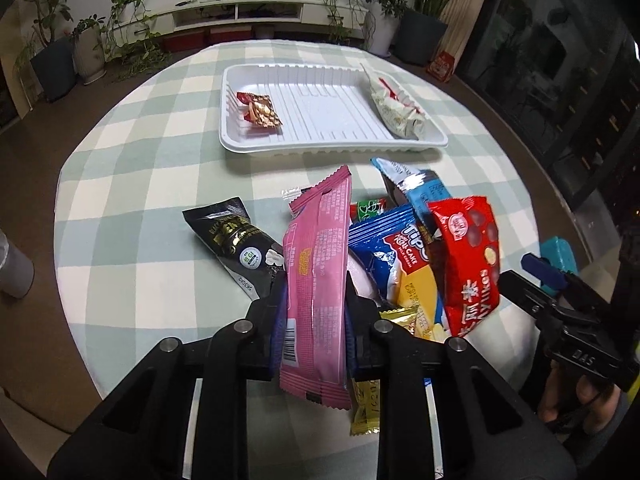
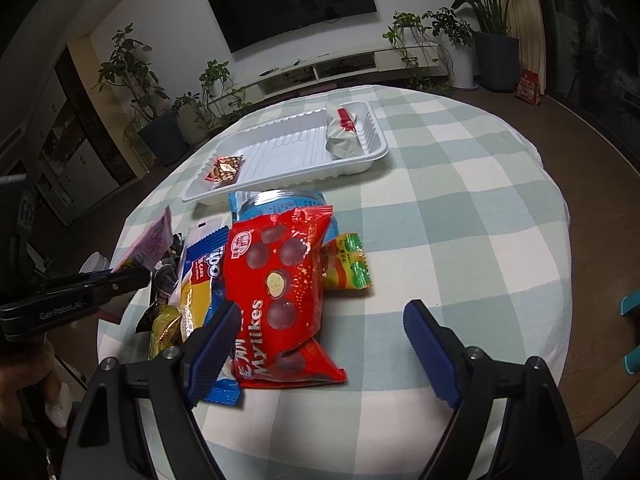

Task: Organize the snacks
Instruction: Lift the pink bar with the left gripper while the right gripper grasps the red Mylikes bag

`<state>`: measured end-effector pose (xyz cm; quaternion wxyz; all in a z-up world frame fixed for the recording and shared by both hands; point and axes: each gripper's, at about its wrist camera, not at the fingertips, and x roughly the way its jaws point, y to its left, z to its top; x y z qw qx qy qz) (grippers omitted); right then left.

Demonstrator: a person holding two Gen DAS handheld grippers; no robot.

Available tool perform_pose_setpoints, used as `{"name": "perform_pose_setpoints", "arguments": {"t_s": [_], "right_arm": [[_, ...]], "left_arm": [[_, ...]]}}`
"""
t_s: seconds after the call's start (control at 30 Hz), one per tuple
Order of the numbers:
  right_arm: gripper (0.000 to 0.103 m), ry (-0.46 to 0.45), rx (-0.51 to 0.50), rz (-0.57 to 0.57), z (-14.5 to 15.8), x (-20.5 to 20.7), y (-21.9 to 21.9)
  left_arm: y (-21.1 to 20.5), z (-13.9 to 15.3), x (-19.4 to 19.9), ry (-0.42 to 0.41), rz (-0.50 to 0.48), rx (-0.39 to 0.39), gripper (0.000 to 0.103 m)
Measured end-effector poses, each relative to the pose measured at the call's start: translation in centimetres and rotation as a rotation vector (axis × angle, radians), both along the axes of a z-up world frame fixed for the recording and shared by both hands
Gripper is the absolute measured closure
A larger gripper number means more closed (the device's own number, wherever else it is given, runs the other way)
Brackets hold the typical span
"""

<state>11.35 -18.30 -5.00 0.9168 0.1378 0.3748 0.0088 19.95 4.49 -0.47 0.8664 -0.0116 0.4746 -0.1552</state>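
Right gripper [image 2: 320,340] low in front, blue jaws spread wide, nothing between the pads. Red Mylikes bag [image 2: 280,296] flat on the checked tablecloth [image 2: 460,216], its lower left edge just beside the left pad. Blue Tipo pack [image 2: 204,268] tucked under its left side; small yellow-green candy packet [image 2: 348,262] at its right. White tray [image 2: 288,148] beyond, holding a small red-gold packet [image 2: 224,168] and a pale wrapped snack [image 2: 342,132]. Left gripper [image 2: 116,280] at far left, shut on a pink wrapper [image 2: 150,240].

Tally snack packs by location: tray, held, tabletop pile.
In white plastic tray: 2 (red-gold packet, white-red wrapper)
Held in left gripper: 1 (pink wrapper)
Visible in tabletop pile: at least 7; overlap hides some
Total: at least 10
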Motion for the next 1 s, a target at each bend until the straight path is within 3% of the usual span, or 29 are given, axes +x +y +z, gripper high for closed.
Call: {"name": "perform_pose_setpoints", "arguments": {"t_s": [0.13,0.33,0.6,0.73,0.77,0.83,0.9,1.0], "right_arm": [[0.017,0.0,0.022,-0.012,0.0,0.0,-0.5],[0.021,0.003,-0.042,0.029,-0.2,0.3,1.1],[0.021,0.03,-0.082,0.048,-1.0,1.6,2.8],[0.022,0.043,-0.152,0.06,-1.6,2.2,4.1],[0.023,0.049,-0.166,0.068,-1.8,2.3,4.3],[0.04,0.052,-0.191,0.087,-2.0,2.4,4.7],[0.046,0.064,-0.205,0.095,-2.3,2.6,4.7],[0.055,0.068,-0.15,0.096,-2.3,2.4,3.8]], "left_arm": [[1.4,0.6,-1.4,-0.013,0.022,-0.063,0.082],[3.6,0.0,-4.1,-0.006,0.057,-0.187,0.082],[3.6,-1.1,-5.6,-0.007,0.043,-0.242,0.082],[3.7,-1.4,-5.7,-0.006,0.039,-0.251,0.082],[3.7,-1.4,-5.6,-0.007,0.038,-0.254,0.082],[3.8,-1.5,-5.6,-0.005,0.037,-0.259,0.082],[3.9,-1.5,-5.5,-0.004,0.037,-0.262,0.082],[3.9,-1.5,-5.6,-0.005,0.037,-0.265,0.082]]}}
